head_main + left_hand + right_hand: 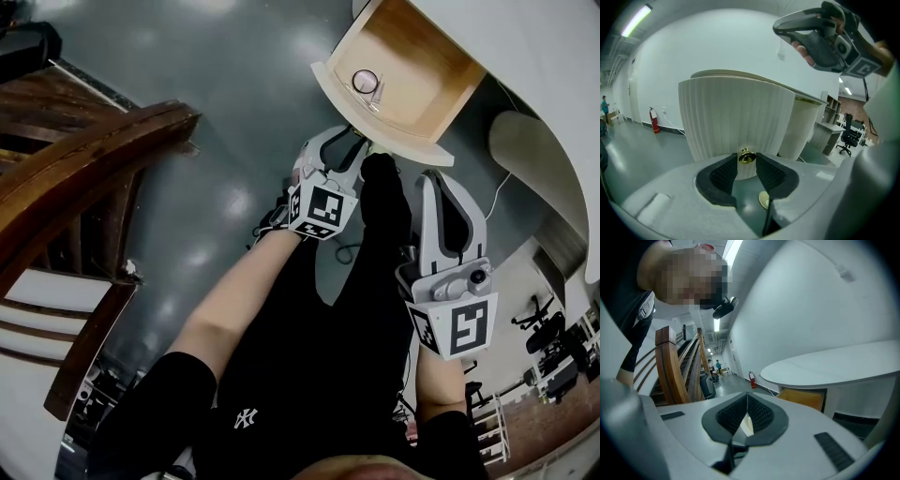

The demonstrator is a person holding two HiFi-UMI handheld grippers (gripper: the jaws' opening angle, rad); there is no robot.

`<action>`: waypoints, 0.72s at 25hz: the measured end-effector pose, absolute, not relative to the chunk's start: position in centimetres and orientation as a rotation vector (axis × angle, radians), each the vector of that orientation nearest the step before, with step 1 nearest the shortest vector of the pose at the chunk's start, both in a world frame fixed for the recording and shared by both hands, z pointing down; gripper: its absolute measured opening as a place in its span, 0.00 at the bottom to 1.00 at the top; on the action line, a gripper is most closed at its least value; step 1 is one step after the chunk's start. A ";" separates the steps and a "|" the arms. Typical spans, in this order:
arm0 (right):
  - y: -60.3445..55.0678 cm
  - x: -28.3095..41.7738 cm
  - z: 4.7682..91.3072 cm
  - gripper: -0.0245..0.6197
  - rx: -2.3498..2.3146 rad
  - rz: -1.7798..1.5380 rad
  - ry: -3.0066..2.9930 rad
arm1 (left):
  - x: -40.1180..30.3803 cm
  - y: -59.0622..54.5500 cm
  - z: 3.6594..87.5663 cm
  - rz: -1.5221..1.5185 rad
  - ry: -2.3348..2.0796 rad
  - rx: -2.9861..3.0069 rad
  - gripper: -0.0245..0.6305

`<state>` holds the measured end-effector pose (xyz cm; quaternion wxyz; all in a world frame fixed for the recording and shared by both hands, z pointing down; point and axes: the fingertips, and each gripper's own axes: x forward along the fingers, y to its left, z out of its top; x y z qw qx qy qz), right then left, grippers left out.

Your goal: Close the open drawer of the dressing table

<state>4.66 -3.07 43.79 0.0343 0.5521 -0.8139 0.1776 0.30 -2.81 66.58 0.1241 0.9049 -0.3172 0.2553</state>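
Two grippers are low in front of the dressing table (pixel 534 66), and only one looks set to work. The left gripper (pixel 746 160) has its jaws apart with the drawer's small brass knob (pixel 746 157) sitting between the tips; I see no pad pressing on it, so I read this as lining up on the knob, or on the front around it, rather than a grip. The right gripper (pixel 747 401) has its jaws together on nothing and hangs off to the side near the table's edge, I'd judge simply to keep out of the way. The drawer (pixel 412 70) is pulled well out from under the white top, its wooden floor bare except for a small round object (pixel 366 82) near the front. In the head view its fluted front faces down and left toward me, the front panel running from upper left to lower right, while the slide axis runs up and right into the table, which is the way I'd need to push.
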 end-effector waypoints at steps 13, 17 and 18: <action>-3.3 7.6 45.6 0.06 1.769 0.589 -2.440 | 2.3 -5.2 66.8 0.721 -0.895 2.624 0.20; -4.0 8.9 46.5 0.06 1.789 0.598 -2.423 | 3.7 -7.0 66.7 0.708 -0.886 2.640 0.20; -4.2 9.2 46.8 0.06 1.794 0.599 -2.416 | 4.0 -7.4 66.6 0.705 -0.883 2.647 0.20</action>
